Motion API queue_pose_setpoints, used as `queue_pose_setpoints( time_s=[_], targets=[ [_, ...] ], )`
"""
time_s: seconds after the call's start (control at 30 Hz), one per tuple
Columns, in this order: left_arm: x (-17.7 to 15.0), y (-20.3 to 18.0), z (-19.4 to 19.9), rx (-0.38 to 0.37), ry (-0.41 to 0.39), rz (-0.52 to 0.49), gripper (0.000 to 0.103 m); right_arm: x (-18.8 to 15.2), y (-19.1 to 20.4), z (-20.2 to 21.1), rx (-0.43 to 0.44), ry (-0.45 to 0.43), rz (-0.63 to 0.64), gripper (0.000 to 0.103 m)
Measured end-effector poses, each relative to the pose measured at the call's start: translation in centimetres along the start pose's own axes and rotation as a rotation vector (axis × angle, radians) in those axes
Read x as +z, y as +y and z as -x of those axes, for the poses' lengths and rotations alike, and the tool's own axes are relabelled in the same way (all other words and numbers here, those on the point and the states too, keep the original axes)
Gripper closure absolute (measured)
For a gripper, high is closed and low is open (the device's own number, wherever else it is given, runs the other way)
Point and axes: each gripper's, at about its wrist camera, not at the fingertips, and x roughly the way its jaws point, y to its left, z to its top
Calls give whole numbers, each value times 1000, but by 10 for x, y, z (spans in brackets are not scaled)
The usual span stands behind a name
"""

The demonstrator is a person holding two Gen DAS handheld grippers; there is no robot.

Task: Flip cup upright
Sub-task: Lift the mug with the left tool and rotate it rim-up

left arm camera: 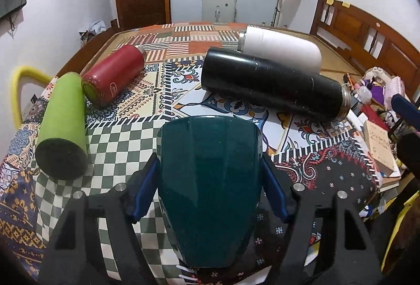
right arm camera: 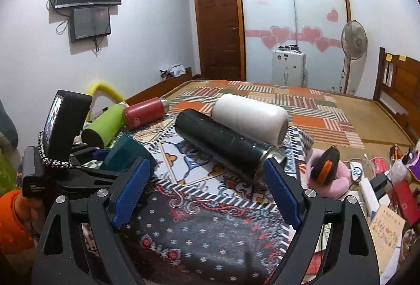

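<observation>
A dark green cup (left arm camera: pixel 210 188) lies on its side on the patterned cloth, between the blue pads of my left gripper (left arm camera: pixel 210 175), which is shut on it. In the right wrist view the same cup (right arm camera: pixel 126 154) shows at the left, held by the left gripper's black body. My right gripper (right arm camera: pixel 207 180) is open and empty above the cloth, its right pad (right arm camera: pixel 281 193) near the steel mouth of a black flask (right arm camera: pixel 223 146).
Several flasks lie on their sides: green (left arm camera: pixel 63 127), red (left arm camera: pixel 113 75), black (left arm camera: pixel 275 83) and white (left arm camera: pixel 281 49). The table's right side holds clutter: a pink ring with an orange tool (right arm camera: pixel 328 169), boxes and books (left arm camera: pixel 378 148). A yellow chair back (left arm camera: pixel 23 80) is at left.
</observation>
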Motion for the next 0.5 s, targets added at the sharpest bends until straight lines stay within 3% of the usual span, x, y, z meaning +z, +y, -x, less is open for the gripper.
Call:
queue_pose_setpoints(
  time_s=[0.3, 0.5],
  targets=[
    [-1, 7, 36, 9, -90, -3, 31, 11, 17, 9, 38, -44, 6, 16],
    [2, 15, 46, 5, -136, 26, 31, 16, 28, 16, 39, -94, 16, 8]
  ],
)
